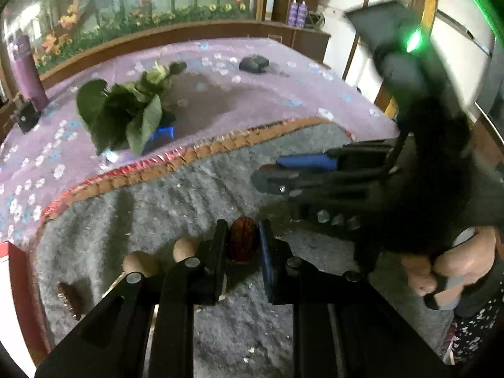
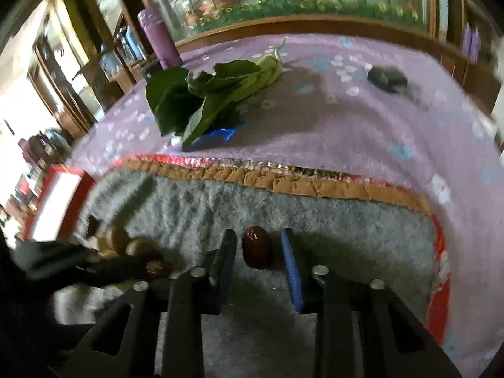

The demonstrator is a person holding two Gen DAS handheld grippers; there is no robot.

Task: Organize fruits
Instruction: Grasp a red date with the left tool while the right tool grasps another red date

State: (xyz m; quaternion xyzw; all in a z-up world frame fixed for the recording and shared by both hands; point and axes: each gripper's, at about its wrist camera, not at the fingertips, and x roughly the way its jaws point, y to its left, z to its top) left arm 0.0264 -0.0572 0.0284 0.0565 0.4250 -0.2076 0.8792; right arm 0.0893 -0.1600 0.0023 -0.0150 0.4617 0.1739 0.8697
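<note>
In the left wrist view my left gripper (image 1: 242,239) is shut on a dark red date (image 1: 241,243) just above the grey fluffy mat (image 1: 176,208). Two tan round fruits (image 1: 186,247) lie to its left, and another dark fruit (image 1: 67,293) lies further left. My right gripper shows at the right of this view (image 1: 283,173). In the right wrist view my right gripper (image 2: 260,249) is open around a second dark red date (image 2: 256,247) that lies on the mat (image 2: 346,220); the pads stand apart from it. The left gripper with its date (image 2: 156,267) shows at the left, beside the tan fruits (image 2: 126,242).
A purple flowered cloth (image 2: 362,119) covers the table beyond the mat. On it lie a leafy green vegetable (image 2: 201,94) over a blue packet (image 2: 217,135), a dark small object (image 2: 387,77) and a purple bottle (image 2: 159,37). A red-edged white box (image 2: 56,201) stands at the left.
</note>
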